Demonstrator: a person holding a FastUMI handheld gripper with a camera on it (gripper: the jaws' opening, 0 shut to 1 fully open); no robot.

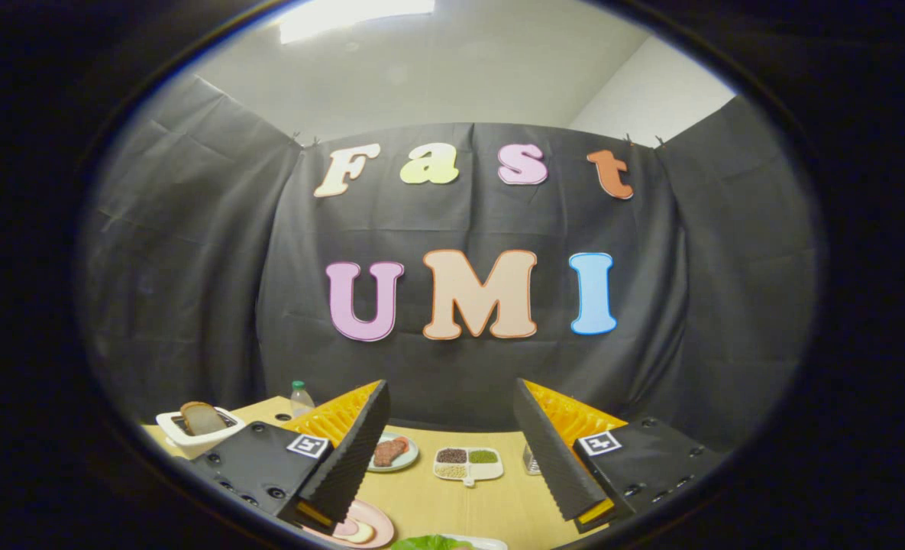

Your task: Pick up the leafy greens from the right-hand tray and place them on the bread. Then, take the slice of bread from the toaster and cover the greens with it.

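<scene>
My gripper [450, 428] is open and held high over a wooden table [452, 500], with nothing between its fingers. A white toaster [192, 429] stands on the table to the left of the left finger, and a brown slice of bread [202, 417] sticks up out of its slot. Below and between the fingers, a bit of the leafy greens [431, 543] shows on a white tray [490, 543]. A pink plate [372, 527] lies under the left finger, with a pale round item [354, 530] on it; whether that is bread I cannot tell.
Beyond the fingers sit a small plate of reddish meat [391, 451], a white divided dish of grains [467, 464] and a small clear container [531, 460] beside the right finger. A clear bottle with a green cap [300, 399] stands at the table's far left. Black cloth walls close the booth.
</scene>
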